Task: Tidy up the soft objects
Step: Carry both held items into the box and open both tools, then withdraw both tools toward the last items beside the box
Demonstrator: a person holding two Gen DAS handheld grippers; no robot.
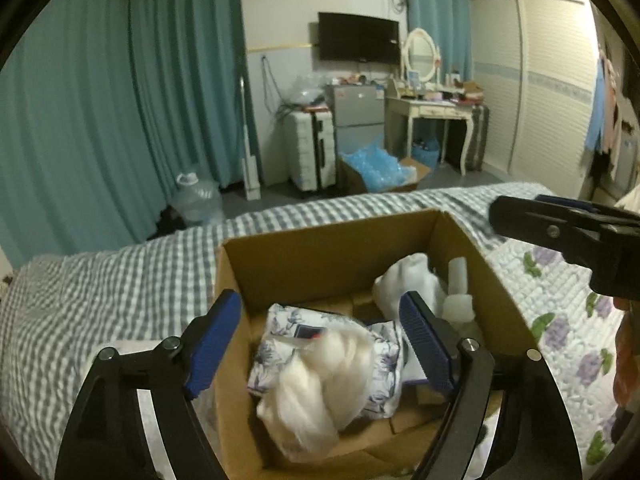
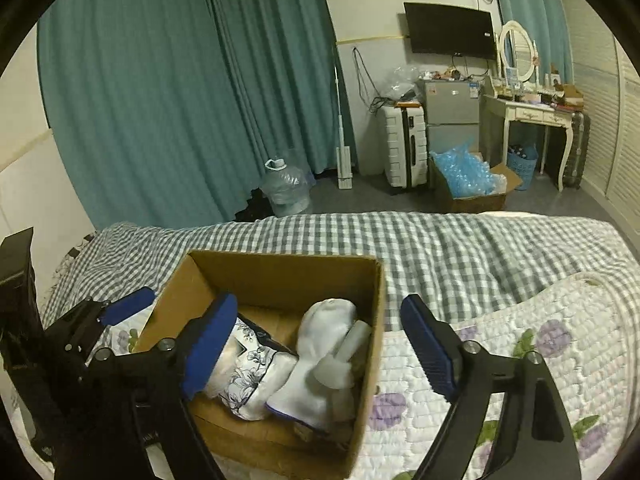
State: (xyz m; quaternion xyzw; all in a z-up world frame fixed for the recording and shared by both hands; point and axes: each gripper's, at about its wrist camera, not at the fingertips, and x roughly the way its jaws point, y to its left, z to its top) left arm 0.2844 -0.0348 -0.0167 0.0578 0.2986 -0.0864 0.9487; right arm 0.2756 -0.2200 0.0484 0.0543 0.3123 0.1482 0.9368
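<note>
Cardboard box (image 1: 332, 252) sits on the checked bed cover (image 1: 120, 280), seen from the left wrist; inside lie a floral cloth bundle (image 1: 384, 356) with a white fluffy tuft (image 1: 320, 384) on top. The left gripper (image 1: 324, 344) hangs above it, jaws spread, nothing between them.

From the right wrist, the right gripper (image 2: 320, 348) also stands wide and empty over the box's right wall; a white stuffed piece (image 2: 316, 360) rests inside beside the bundle, and the flowered quilt (image 2: 520, 360) lies just beside the box.

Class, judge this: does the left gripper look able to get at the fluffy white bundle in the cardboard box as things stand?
Probably yes. The left gripper stands open right over the fluffy white bundle, which lies on top inside the open cardboard box, with nothing covering it.
</note>
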